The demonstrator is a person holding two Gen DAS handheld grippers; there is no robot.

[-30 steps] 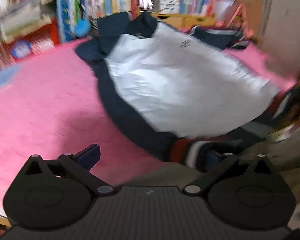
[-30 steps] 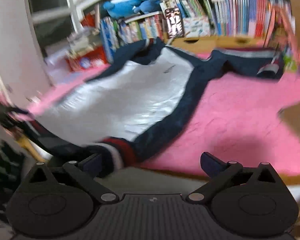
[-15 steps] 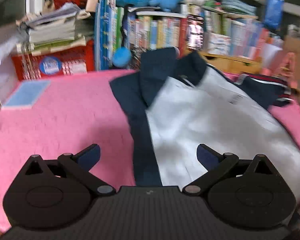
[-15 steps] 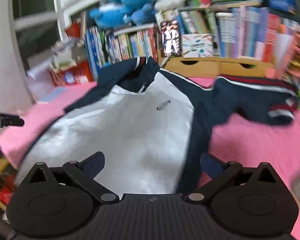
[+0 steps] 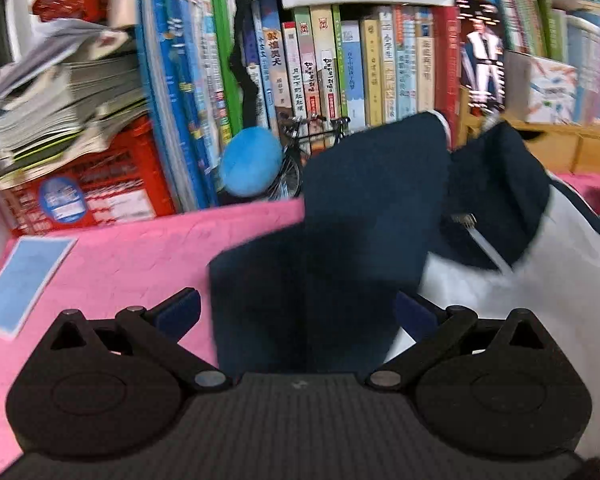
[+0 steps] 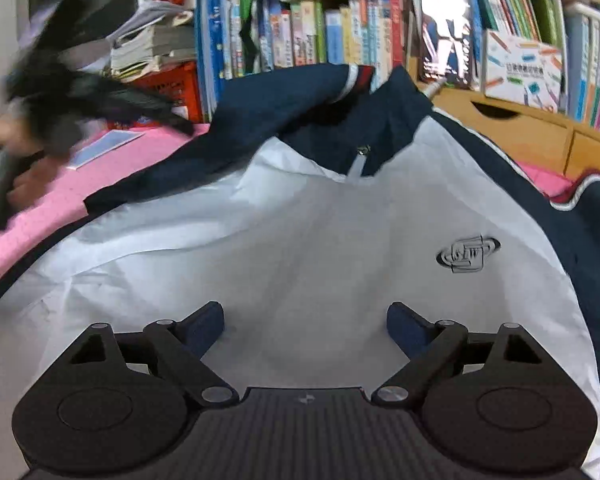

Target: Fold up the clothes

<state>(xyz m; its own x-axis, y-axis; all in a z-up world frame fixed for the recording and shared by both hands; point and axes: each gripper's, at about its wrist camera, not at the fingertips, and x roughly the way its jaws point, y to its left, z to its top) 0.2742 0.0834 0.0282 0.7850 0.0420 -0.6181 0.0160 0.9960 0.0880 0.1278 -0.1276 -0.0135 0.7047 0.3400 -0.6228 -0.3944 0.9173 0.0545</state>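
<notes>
Both grippers are over a jacket that lies spread on a pink counter.

The jacket (image 6: 300,240) lies flat with its white front up, the collar toward the books (image 6: 300,36) at the back, and a navy sleeve (image 6: 284,96) is folded across near the collar. The right gripper (image 6: 305,326) is above the white front; its jaws are wide but closing, and nothing is pressed between the pads. The left gripper (image 5: 298,308) has its jaws wide apart above the navy sleeve (image 5: 320,280), at the edge of the counter (image 5: 120,256); it holds nothing. A blue card (image 5: 20,284) lies on the counter, left of the jacket.
</notes>
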